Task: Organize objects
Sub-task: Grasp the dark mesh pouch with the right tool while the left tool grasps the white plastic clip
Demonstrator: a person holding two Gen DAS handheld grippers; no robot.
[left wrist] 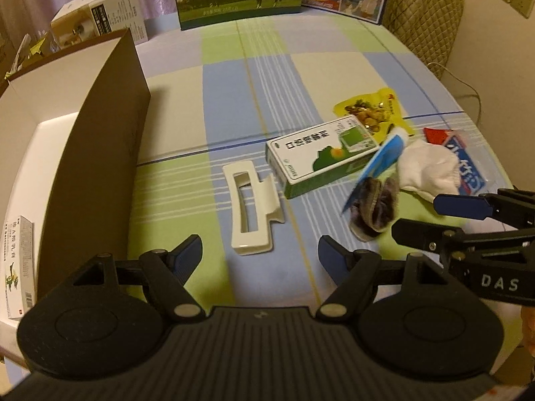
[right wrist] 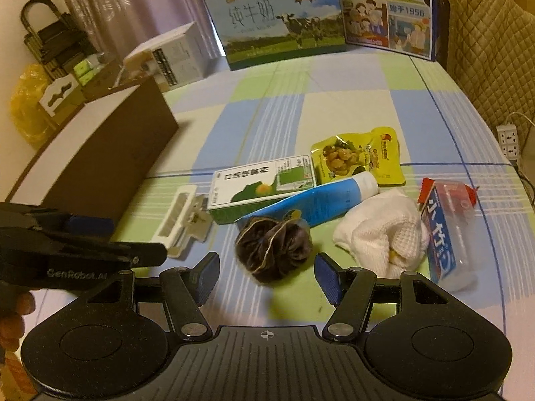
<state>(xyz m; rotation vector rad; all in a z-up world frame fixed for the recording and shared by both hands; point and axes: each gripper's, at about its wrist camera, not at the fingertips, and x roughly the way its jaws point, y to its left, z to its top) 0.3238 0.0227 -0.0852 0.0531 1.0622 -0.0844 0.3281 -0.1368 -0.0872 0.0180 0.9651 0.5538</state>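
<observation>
My left gripper [left wrist: 260, 257] is open and empty, just in front of a white hair claw clip [left wrist: 251, 207] lying on the checked tablecloth. My right gripper [right wrist: 266, 275] is open and empty, close in front of a dark brown scrunchie [right wrist: 272, 245]. Behind them lie a green and white medicine box [right wrist: 262, 185], a blue tube [right wrist: 321, 200], a yellow snack pouch [right wrist: 359, 157], a white cloth [right wrist: 381, 230] and a clear packet with blue lettering [right wrist: 448, 234]. A brown open box [left wrist: 97, 140] with white inside stands at the left; a small carton [left wrist: 18, 267] lies in it.
Two milk cartons [right wrist: 284, 23] and a white box [right wrist: 170, 56] stand at the table's far edge. A quilted chair back [right wrist: 491, 50] is at the right. A power strip [right wrist: 510, 140] lies beyond the table's right edge.
</observation>
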